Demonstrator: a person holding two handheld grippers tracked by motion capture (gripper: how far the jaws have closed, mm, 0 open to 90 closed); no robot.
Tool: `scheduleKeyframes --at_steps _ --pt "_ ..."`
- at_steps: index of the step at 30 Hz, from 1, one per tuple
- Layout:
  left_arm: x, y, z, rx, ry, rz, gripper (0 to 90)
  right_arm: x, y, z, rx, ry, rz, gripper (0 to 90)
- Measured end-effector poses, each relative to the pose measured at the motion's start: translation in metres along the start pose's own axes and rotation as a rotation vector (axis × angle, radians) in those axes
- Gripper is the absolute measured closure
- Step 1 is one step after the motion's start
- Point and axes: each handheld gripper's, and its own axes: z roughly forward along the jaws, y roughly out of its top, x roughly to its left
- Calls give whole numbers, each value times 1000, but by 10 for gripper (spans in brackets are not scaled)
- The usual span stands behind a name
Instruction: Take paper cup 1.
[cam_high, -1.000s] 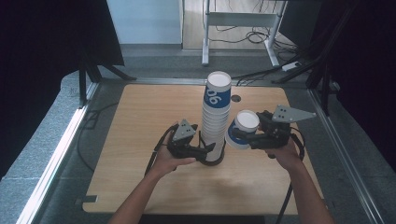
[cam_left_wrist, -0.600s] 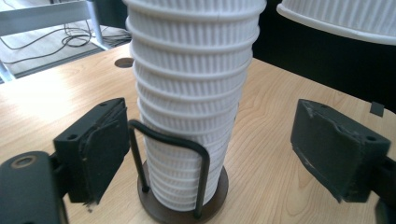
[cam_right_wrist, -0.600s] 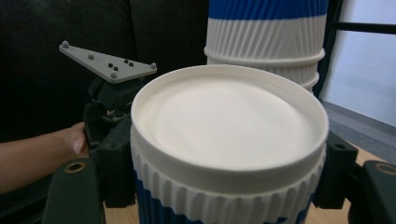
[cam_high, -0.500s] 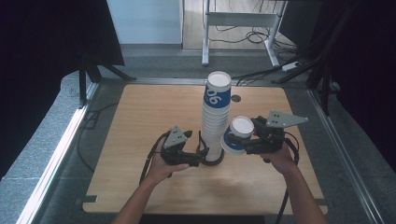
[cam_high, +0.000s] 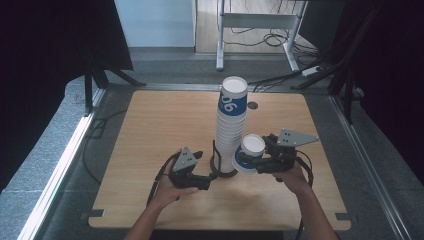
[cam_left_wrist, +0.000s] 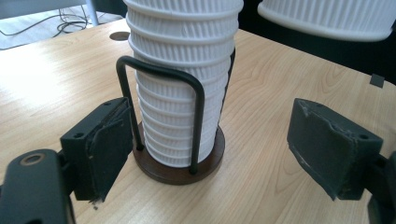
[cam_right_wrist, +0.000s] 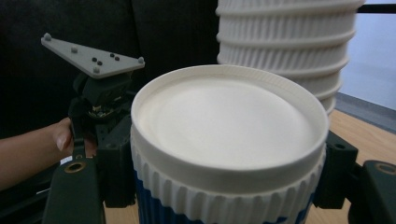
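Note:
A tall stack of ribbed white paper cups (cam_high: 232, 120) with blue bands stands in a black wire holder (cam_left_wrist: 161, 77) on a round brown base (cam_left_wrist: 180, 171) near the table's middle. My left gripper (cam_high: 209, 176) lies low at the holder's left. Its jaws (cam_left_wrist: 219, 149) have just been closing and stand either side of the base, with the pads clear of it. My right gripper (cam_high: 248, 161) is shut on a single white and blue cup (cam_high: 252, 145) just right of the stack (cam_right_wrist: 285, 46). That cup (cam_right_wrist: 229, 121) turns its closed white end up.
The wooden table (cam_high: 165, 125) has a small round hole (cam_high: 252, 105) behind the stack. Black cables trail from both grippers toward the front edge. A metal frame and floor cables lie beyond the far edge. The left gripper's grey plate (cam_right_wrist: 93, 58) is behind the held cup.
Both hands have come down and toward the front edge. The left gripper's jaws have narrowed around the holder's base. The right gripper has lowered its cup beside the stack's lower part.

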Motion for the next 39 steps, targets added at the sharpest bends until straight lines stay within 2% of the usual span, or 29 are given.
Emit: scheduleKeyframes --at_steps 6,9,13,16,27,39 --pt "0 -9 -3 -10 -6 -16 150 6 -16 6 7 10 1 270" --pt "-1 -11 -5 -4 0 -4 151 8 -25 7 -3 8 15 270" --pt "-2 -12 -10 -36 12 -7 165 11 -36 11 -24 22 29 270" --pt "-4 -11 -14 -52 8 -9 165 14 -42 17 -17 24 27 270" --pt "-6 -10 -19 -66 -21 -14 165 22 -61 34 9 33 33 270" --pt "-12 -12 -18 -64 -37 -13 164 30 -68 46 31 32 34 270"
